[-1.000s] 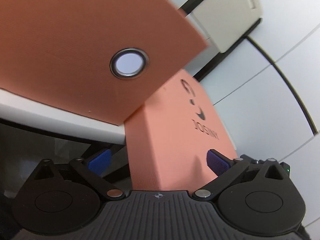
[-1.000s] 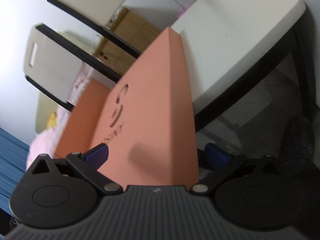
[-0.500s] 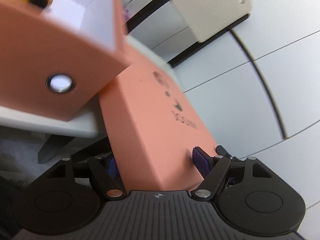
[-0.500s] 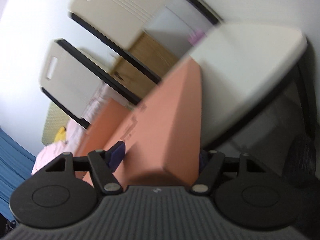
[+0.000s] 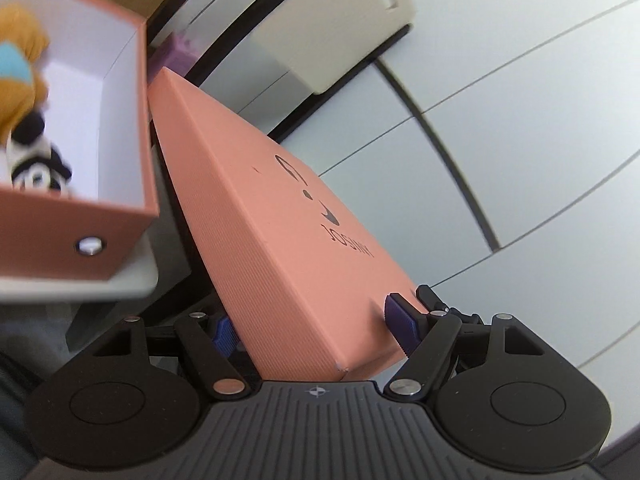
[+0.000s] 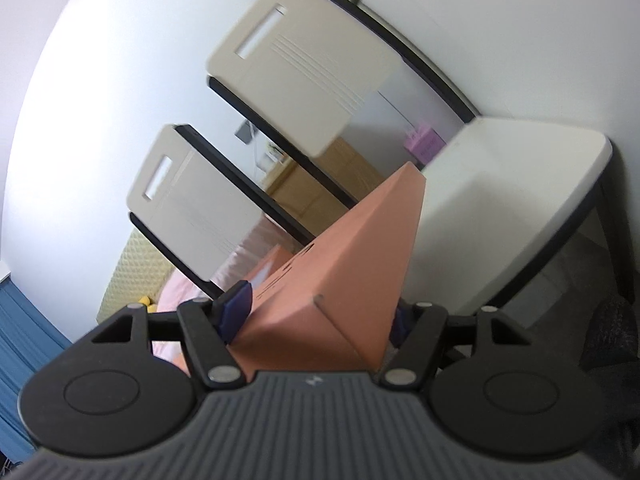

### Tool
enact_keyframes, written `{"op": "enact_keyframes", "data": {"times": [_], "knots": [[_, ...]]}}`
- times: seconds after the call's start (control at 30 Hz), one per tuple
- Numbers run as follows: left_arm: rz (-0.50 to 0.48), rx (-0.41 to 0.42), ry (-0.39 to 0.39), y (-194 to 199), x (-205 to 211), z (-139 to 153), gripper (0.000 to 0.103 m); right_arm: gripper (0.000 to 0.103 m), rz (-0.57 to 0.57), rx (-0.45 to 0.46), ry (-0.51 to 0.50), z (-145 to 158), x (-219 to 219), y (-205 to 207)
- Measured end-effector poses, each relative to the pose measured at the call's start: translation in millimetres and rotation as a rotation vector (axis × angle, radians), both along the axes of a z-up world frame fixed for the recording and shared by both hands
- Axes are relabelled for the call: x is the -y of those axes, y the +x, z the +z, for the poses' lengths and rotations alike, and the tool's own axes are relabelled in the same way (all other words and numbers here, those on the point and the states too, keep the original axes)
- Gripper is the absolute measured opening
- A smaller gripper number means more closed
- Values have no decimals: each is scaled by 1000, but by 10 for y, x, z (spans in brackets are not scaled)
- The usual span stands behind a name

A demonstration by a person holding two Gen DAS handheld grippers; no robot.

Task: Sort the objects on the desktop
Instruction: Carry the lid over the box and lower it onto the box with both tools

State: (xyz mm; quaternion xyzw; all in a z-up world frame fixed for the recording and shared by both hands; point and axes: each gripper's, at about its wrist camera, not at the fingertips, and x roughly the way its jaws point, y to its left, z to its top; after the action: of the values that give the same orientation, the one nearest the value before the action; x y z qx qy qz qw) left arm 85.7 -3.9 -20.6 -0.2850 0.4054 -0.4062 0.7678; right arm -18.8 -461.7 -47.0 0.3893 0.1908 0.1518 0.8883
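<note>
Both grippers hold the salmon-pink box lid [image 5: 280, 216], tilted in the air, each at one end. My left gripper [image 5: 312, 328] is shut on the lid's near edge, blue pads on both faces. My right gripper [image 6: 320, 316] is shut on the lid [image 6: 360, 264] at its other end. The open salmon-pink box [image 5: 120, 184] sits on the white table [image 5: 132, 284] at the left of the left wrist view, below the lid. Plush toys [image 5: 24, 92] lie inside it.
Two beige chairs [image 6: 304, 68] with black frames stand behind the table [image 6: 500, 208]. Another chair back [image 5: 344, 28] shows in the left wrist view, before white wall panels [image 5: 520, 160]. A cardboard box [image 6: 316, 184] and a purple item [image 6: 424, 140] are further back.
Both grippers have risen with the lid. The open box has dropped lower in the left wrist view, so its inside and the toys now show.
</note>
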Motion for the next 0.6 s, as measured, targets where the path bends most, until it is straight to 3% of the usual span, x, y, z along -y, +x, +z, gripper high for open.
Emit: {"op": "enact_keyframes", "data": {"times": [0.13,0.3,0.47,0.6], "knots": [[12,31,-15,-51,-279,220,78,68,-3,55,-10,279,-207,-54],[81,108,-2,41,-827,430,78,68,57,120,-9,430,-685,301],[194,112,33,249,-1362,509,78,68,152,137,27,308,-1275,929],[242,88,52,487,-1654,400,78,68,217,121,45,124,-1669,1384]]}}
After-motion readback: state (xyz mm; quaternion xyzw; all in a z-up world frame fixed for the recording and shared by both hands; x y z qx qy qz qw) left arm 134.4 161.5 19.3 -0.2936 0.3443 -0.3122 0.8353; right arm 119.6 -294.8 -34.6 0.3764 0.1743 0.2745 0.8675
